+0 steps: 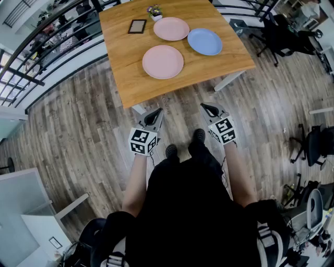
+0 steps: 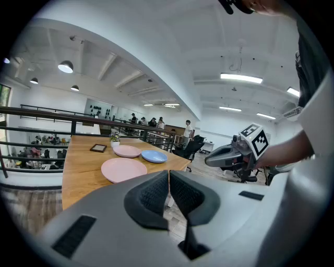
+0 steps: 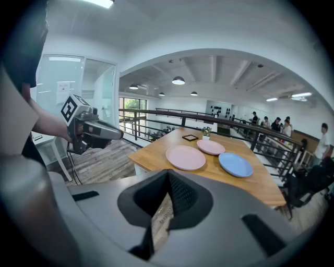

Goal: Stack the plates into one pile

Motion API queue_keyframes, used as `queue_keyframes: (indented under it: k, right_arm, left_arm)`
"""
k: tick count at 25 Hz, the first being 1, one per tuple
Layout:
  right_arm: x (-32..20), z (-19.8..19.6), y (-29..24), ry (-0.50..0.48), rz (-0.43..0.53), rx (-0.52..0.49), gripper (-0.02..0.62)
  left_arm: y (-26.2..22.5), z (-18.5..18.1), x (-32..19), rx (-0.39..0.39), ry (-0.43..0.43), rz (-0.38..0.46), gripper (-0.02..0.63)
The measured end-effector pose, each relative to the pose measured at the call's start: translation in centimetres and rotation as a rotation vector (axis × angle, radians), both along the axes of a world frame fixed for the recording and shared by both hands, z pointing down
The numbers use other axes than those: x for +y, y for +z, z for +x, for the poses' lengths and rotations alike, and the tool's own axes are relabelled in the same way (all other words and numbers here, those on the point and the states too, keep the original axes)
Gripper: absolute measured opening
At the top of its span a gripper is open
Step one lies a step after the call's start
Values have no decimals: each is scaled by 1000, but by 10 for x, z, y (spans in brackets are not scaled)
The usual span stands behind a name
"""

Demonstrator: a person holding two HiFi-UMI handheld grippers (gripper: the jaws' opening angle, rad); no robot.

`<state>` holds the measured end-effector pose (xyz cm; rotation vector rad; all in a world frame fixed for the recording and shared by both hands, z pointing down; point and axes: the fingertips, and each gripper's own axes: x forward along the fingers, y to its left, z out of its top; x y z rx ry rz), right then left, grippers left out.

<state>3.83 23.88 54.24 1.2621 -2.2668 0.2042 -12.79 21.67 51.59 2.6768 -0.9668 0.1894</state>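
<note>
The left gripper [image 1: 156, 112] and the right gripper [image 1: 206, 108] hang side by side over the floor. Each has its jaws pressed together on nothing, and both are tipped a little downward toward the table [image 1: 128, 83]. I judge this a ready stance: no plate is within reach, so there is no cause yet to spread the jaws.

Ahead of both claws, past the table's near edge, lies the nearest pink plate [image 1: 163, 61], flat on the wood. It sits closest to the left claw's line and looks the likely base or first pick. Further out, ahead of the right claw, the blue plate [image 1: 204, 41] rests just beside the second pink plate [image 1: 171, 28]. All three lie singly, so stacking has not begun.

Beyond them stand a small frame [image 1: 137, 26] and a potted plant [image 1: 154, 11], clear of the work.
</note>
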Motion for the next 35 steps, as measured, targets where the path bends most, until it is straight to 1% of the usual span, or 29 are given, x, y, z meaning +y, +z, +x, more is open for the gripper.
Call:
queue_keyframes:
  k: [9, 14, 18, 21, 25, 28, 32, 35]
  right_arm:
    - [8, -14, 2, -2, 10, -29, 8]
    - [4, -20, -4, 7, 28, -51, 8]
    - [5, -26, -8, -8, 42, -78, 8]
    - [4, -30, -8, -20, 49, -56, 8]
    - [7, -33, -11, -44, 65, -63, 8]
    - [7, -30, -9, -38, 65, -64, 8]
    - [10, -26, -9, -30, 64, -60, 8]
    - [11, -25, -11, -31, 65, -65, 8]
  left_arm:
    - [-1, -4, 14, -25, 20, 2, 26]
    - [-5, -9, 10, -38, 27, 8, 27]
    - [-5, -9, 8, -43, 31, 5, 28]
    - [-6, -11, 7, -38, 35, 9, 28]
    - [-7, -11, 7, -36, 32, 9, 28]
    - [-9, -11, 8, -26, 32, 12, 28]
    - [-16, -11, 11, 20, 28, 0, 28]
    - [-18, -10, 11, 2, 23, 3, 28]
